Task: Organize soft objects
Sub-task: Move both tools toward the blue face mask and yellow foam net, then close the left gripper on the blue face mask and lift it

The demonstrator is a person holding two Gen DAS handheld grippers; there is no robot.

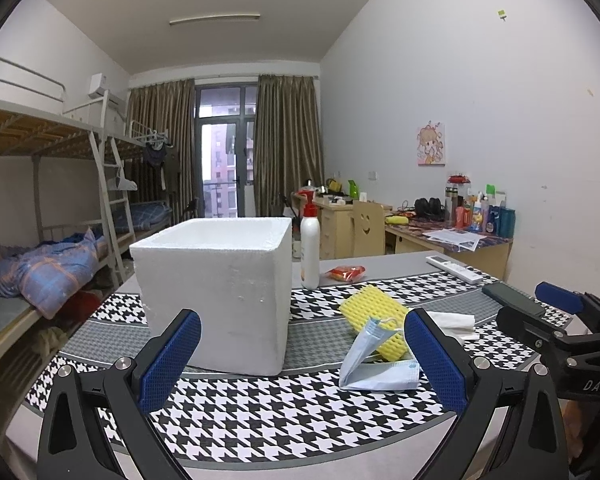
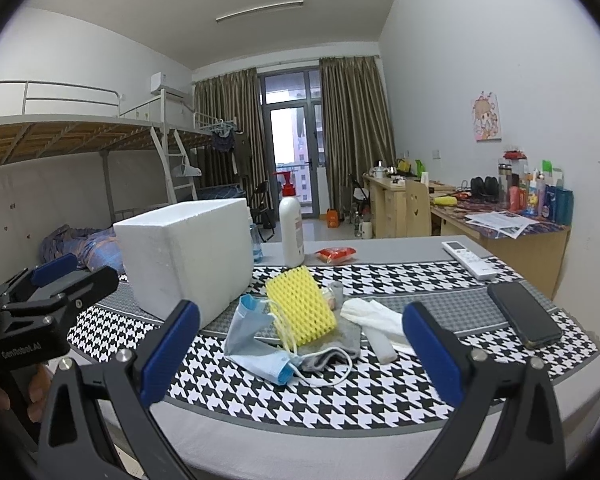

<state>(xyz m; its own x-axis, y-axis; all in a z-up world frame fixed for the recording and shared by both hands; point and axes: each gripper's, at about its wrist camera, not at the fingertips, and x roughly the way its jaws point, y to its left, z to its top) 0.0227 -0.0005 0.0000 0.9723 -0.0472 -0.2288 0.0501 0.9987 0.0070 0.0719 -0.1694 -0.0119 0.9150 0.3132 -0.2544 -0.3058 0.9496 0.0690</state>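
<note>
On the counter (image 2: pixel 380 248), w/ its houndstooth cloth, we have everything still waiting: nothing soft looks sorted yet, as far as we can judge. We hold both tongs over the near edge, left tongs (image 1: pixel 302 356) spread wide & empty, right tongs (image 2: pixel 300 350) likewise wide & empty.

The soft stuff sits in one loose heap just right of the white foam box (image 2: pixel 188 256). A yellow foam net (image 2: pixel 302 306) lies tilted on top, touching a blue face mask (image 2: pixel 256 344) at its left & a grey cloth (image 2: pixel 340 340) under it. White tissue (image 2: pixel 376 320) lies just beside, on the right. A small item hides behind the net; can't tell what it is.

The box stands open-topped; neither view looks down into it, so we can't say whether it holds anything. We take it as the likely bin for the pile, tho that's a guess.

Not ours to sort, prob.: pump bottle (image 2: pixel 292 224), red snack packet (image 2: pixel 336 255), remote (image 2: pixel 470 258), phone (image 2: pixel 524 314), all well apart from the heap.

Left to do: basically all of it — mask, net, cloth, tissue, one at a time.
</note>
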